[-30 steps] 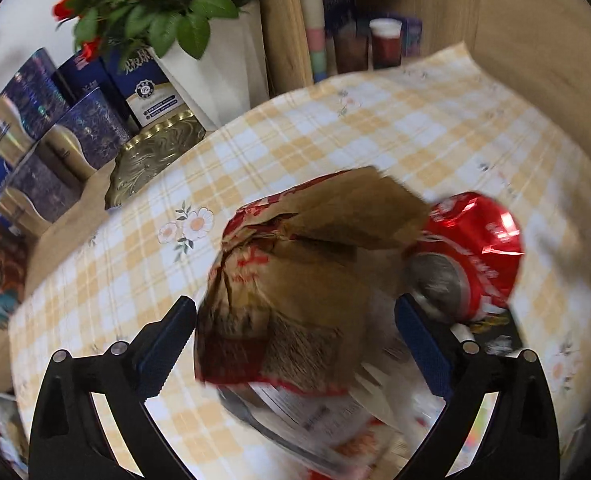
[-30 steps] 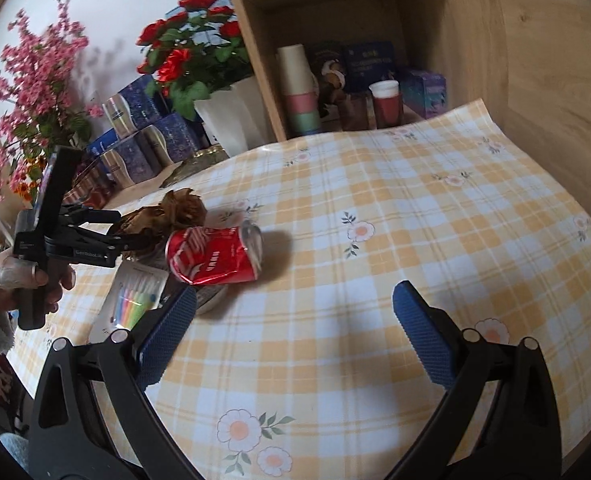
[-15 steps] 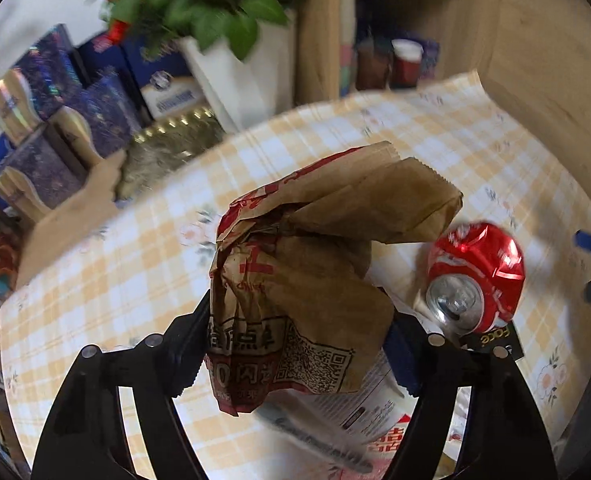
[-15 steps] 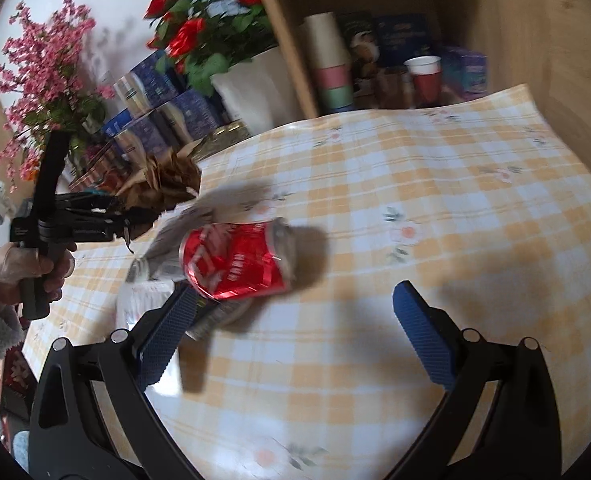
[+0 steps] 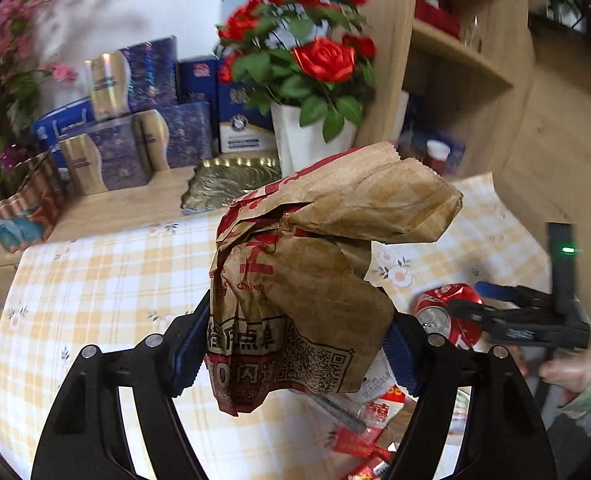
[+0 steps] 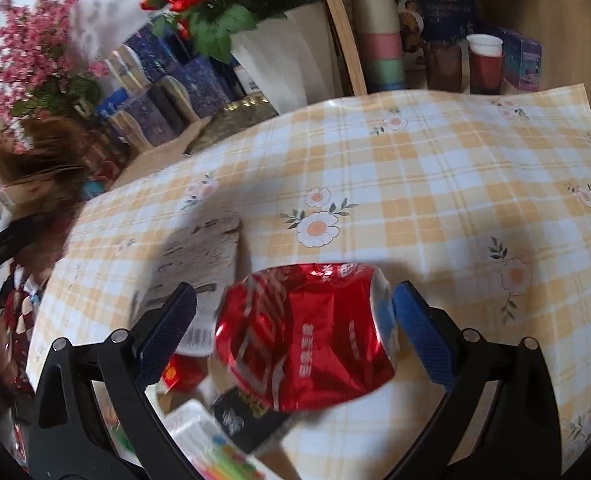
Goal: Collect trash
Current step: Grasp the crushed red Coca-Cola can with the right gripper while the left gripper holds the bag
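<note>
1. Paper bag (image 5: 303,280): crumpled, light and soft, is hanging clear above the counter (image 5: 95,264), clenched low down by the left hand-held gripper (image 5: 295,344).
2. Crushed red can (image 6: 307,328): is lying near on the counter, light, slick and dented; best taken across its flattened sides.
3. Right hand-held gripper (image 6: 295,320): is straddling the can, released, its pads not yet pressing.
4. Wrappers (image 5: 359,436): thin, are lying near left.
</note>
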`<state>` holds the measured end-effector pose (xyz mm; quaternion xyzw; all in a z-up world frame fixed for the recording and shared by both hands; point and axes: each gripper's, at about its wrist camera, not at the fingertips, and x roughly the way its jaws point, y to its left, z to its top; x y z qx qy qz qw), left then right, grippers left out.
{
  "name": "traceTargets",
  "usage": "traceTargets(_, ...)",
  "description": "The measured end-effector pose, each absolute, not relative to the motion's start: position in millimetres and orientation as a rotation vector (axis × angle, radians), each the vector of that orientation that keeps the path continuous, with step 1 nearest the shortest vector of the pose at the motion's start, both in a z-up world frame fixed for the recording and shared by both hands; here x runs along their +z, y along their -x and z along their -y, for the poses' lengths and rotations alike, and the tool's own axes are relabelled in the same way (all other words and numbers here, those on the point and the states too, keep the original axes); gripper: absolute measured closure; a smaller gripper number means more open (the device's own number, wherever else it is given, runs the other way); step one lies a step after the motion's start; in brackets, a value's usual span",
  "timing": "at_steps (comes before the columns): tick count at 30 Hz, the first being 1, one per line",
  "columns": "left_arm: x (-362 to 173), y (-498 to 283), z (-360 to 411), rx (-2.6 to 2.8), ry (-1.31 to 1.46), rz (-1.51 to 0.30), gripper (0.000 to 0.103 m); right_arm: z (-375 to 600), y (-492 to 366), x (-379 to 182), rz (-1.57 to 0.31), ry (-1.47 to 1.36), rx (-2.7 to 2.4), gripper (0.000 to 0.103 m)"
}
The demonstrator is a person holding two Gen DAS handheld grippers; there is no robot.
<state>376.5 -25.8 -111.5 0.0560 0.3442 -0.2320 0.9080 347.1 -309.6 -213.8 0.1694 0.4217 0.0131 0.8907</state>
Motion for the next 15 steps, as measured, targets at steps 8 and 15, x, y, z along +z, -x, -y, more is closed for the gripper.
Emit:
traceTargets(8,-94.3,-340.3,-10.3,-0.499,0.0,-0.668,0.029,310.1,-357.1,-234.4,-0.965,-0.39,-0.009,0.006)
traceTargets(15,-100.6,-305.6,-28.7,-0.464,0.001,-0.668,0.029,314.9,-342.7,-221.6,-0.902,-0.374,0.003,0.009)
